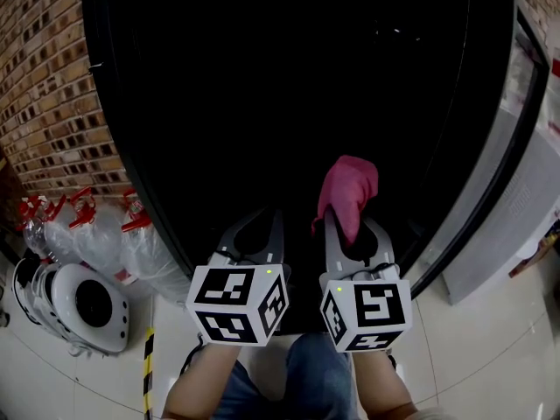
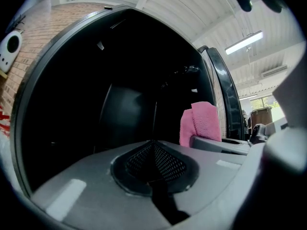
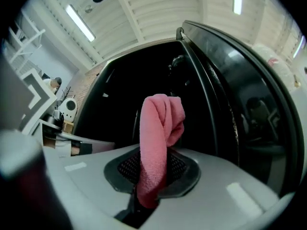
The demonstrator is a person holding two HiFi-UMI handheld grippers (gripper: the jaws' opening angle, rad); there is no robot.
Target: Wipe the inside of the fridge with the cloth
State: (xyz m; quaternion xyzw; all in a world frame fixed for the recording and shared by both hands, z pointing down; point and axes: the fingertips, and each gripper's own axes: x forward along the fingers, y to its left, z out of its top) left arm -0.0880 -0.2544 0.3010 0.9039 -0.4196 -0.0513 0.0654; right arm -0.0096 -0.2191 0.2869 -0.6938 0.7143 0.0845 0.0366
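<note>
Right gripper (image 3: pixel 152 169) has its jaws clamped on a pink cloth (image 3: pixel 158 128), a nubbly terry fabric that stands up from the dark mesh pads and folds over at the top. Left gripper (image 2: pixel 153 145) has its jaws brought together with nothing between them. Both are held side by side at the mouth of the fridge (image 1: pixel 262 86), whose open interior reads as smooth, glossy black, so the cloth sits just inside the opening at lower right. The fridge door (image 1: pixel 516 173) stands swung out to the right, dark-rimmed with a pale grey face. To the left rises a red-brown brick wall (image 1: pixel 44 86); at its foot stand spray bottles (image 1: pixel 83 208) with red triggers, wrapped in clear plastic, and a rounded white appliance (image 1: pixel 79 304) with a black disc. Glossy white floor tiles (image 1: pixel 490 348) carry a strip of yellow-and-black hazard tape (image 1: pixel 147 366). Overhead, white ribbed ceiling panels (image 3: pixel 158 8) hold long strip lights (image 3: pixel 80 23). Each gripper's marker cube (image 1: pixel 238 303) bears black-and-white square patterns.
</note>
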